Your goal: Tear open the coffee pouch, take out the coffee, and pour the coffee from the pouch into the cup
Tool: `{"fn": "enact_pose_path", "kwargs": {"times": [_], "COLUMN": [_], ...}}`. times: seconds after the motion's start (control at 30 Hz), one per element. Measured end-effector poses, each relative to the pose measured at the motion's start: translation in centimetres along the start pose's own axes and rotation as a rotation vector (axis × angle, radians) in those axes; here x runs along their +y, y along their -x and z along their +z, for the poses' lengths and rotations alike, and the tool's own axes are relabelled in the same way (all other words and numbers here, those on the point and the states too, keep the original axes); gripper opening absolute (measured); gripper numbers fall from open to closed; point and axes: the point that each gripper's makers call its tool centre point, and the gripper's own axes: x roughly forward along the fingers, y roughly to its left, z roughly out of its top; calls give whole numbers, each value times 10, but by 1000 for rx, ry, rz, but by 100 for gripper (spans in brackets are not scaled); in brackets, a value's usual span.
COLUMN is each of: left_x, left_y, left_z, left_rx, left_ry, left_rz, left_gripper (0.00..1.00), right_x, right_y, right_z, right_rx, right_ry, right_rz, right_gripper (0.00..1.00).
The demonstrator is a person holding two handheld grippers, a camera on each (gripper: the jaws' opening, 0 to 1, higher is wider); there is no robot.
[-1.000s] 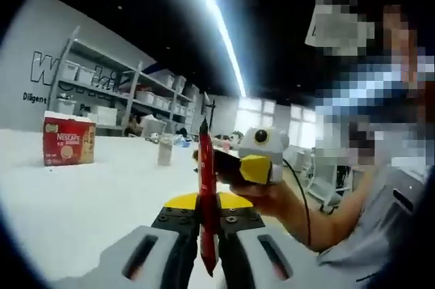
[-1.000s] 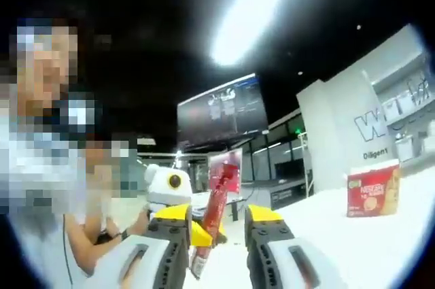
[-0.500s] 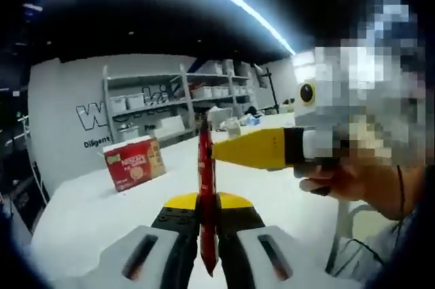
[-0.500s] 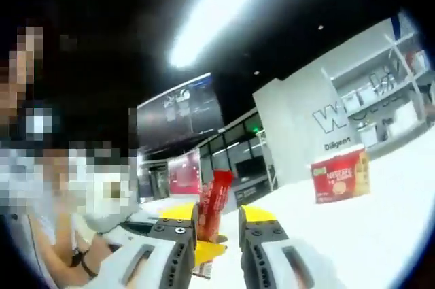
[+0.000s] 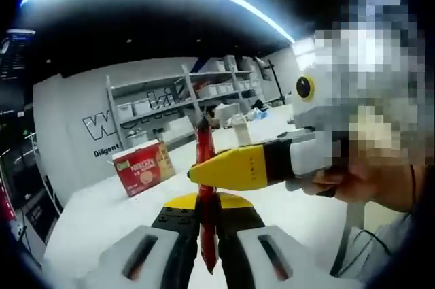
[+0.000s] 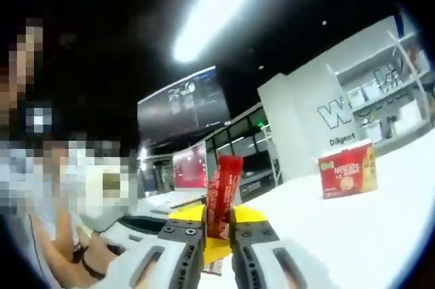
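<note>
Two jaws of the left gripper (image 5: pixel 208 219) are seen in the left gripper view clamped on the red coffee pouch (image 5: pixel 206 166), whose long axis runs straight up beyond the fingertips. The right gripper (image 5: pixel 234 168) crosses the pouch above them. In the right gripper view, the right gripper (image 6: pixel 217 224) is closed on the upright coffee pouch (image 6: pixel 221 194), its top rising past the fingertips. A red box (image 6: pixel 348 175) stands well beyond.

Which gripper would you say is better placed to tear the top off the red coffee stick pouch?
Probably the right gripper: its jaws close on the red coffee stick pouch's upper part, while the left gripper clamps its lower end.
</note>
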Motion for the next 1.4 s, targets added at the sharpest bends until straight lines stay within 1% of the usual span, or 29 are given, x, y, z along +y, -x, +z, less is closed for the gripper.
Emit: {"fn": "enact_pose_path", "kwargs": {"times": [0.07,0.1,0.17,0.2,0.3,0.4,0.47,0.53,0.63,0.73,0.77,0.83,0.9,0.93,1.0,1.1,1.2,1.3,1.33,1.37,1.4], "left_x": [-1,0,3,4,5,-3,-8,-9,-7,-2,-1,2,0,-1,5,4,3,0,0,0,0], "left_y": [0,0,-2,-4,-5,-6,-6,-7,-8,-9,-9,-8,-9,-8,-9,-8,-7,-5,-4,-4,-4], "left_z": [0,-1,-1,0,2,3,1,-2,-7,-13,-15,-18,-17,-17,-17,-16,-13,-11,-11,-11,-11], "left_rx": [3,7,1,-15,-29,-34,-28,-22,-16,-3,1,18,21,30,31,32,19,15,15,15,13], "left_ry": [3,6,2,-20,-40,-43,-34,11,42,63,63,47,43,35,-3,-21,-15,-12,-15,-18,-17], "left_rz": [-2,-6,-14,-22,-31,-66,-100,-131,-165,-182,-180,-161,-154,-143,-105,-81,-78,-76,-75,-73,-81], "left_gripper": [11,11,11,11,13,18,22,22,22,21,19,13,13,13,12,12,12,12,12,12,12], "right_x": [1,1,0,-1,-3,-4,-4,-4,-3,-5,-6,-9,-9,-10,-11,-13,-7,-2,-2,-4,-5], "right_y": [0,1,1,2,3,4,5,5,6,7,7,8,7,7,7,6,2,0,0,1,2], "right_z": [0,0,1,2,5,10,11,14,17,19,19,21,21,20,20,20,10,2,0,0,0], "right_rx": [1,6,5,1,-8,-16,-9,-8,-10,-8,-8,-15,-18,-19,-38,-53,-22,9,16,18,20], "right_ry": [10,27,34,29,14,0,-2,-7,-10,-10,-9,-12,-21,-23,-36,-56,-80,-79,-53,-48,-43], "right_rz": [-2,-4,-5,-4,-3,2,7,16,22,25,24,16,16,16,20,29,61,77,63,59,54], "right_gripper": [11,11,11,11,10,9,9,9,9,9,9,9,9,9,10,17,22,20,17,14,14]}}
